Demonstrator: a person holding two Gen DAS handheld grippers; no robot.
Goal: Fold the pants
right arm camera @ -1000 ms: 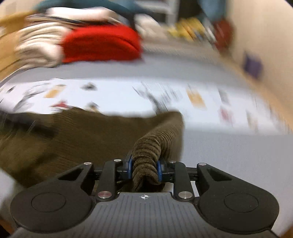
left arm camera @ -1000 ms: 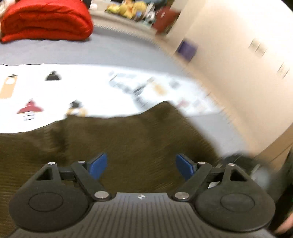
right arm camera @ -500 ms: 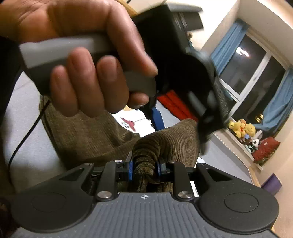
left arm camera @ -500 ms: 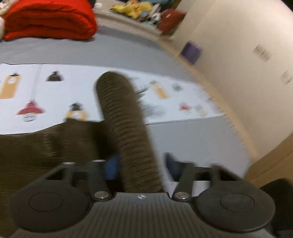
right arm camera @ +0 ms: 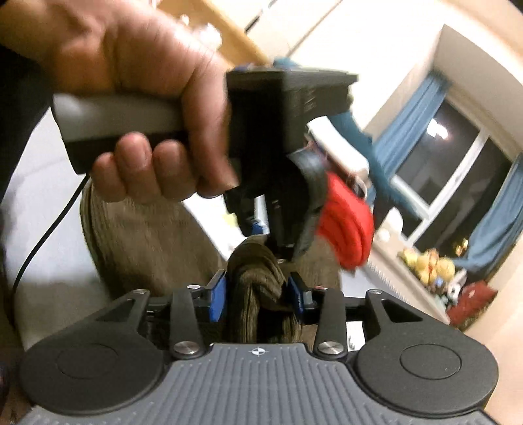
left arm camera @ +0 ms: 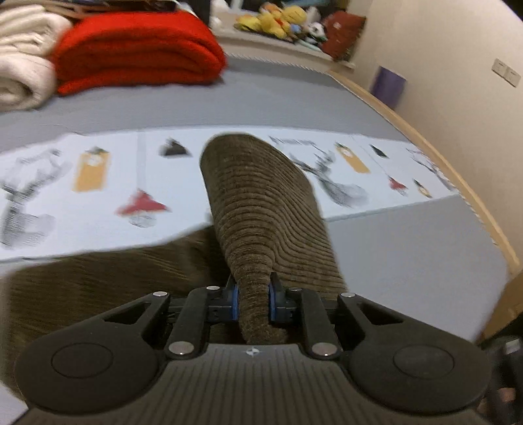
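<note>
Directly ahead of the left tool (left arm camera: 253, 302), a grey bed (left arm camera: 408, 261) fills most of the view, running out to a pale wooden edge beside a cream wall. Across the bed, beyond the tool's tips, lies a white printed sheet (left arm camera: 98, 209) with small blurred pictures. Far ahead and to the left of the tool sit a folded red blanket (left arm camera: 137, 49) and a rolled cream blanket (left arm camera: 19, 65) just beside it. Far ahead to the right a row of soft toys (left arm camera: 278, 19) lines a ledge.

The brown corduroy pants (left arm camera: 258, 202) spread under and to the left of this tool, and one bunched fold rises up between its blue pads (left arm camera: 232, 302). The left tool's jaws are closing and the pads press on that fold from both sides, so it is pinching the pants.

From the right tool (right arm camera: 258, 296), the person's left hand (right arm camera: 137, 91) shows above and ahead, wrapped round the grey handle of the other tool, whose tips come down onto the cloth just in front. A black cable trails off to the left. The pants (right arm camera: 255, 294) sit bunched between the right tool's blue pads (right arm camera: 217, 299); its jaws are opening, with a slim gap visible on the left side, the cloth lying loose between them. A window with blue curtains (right arm camera: 408, 114) shows off to the right.
</note>
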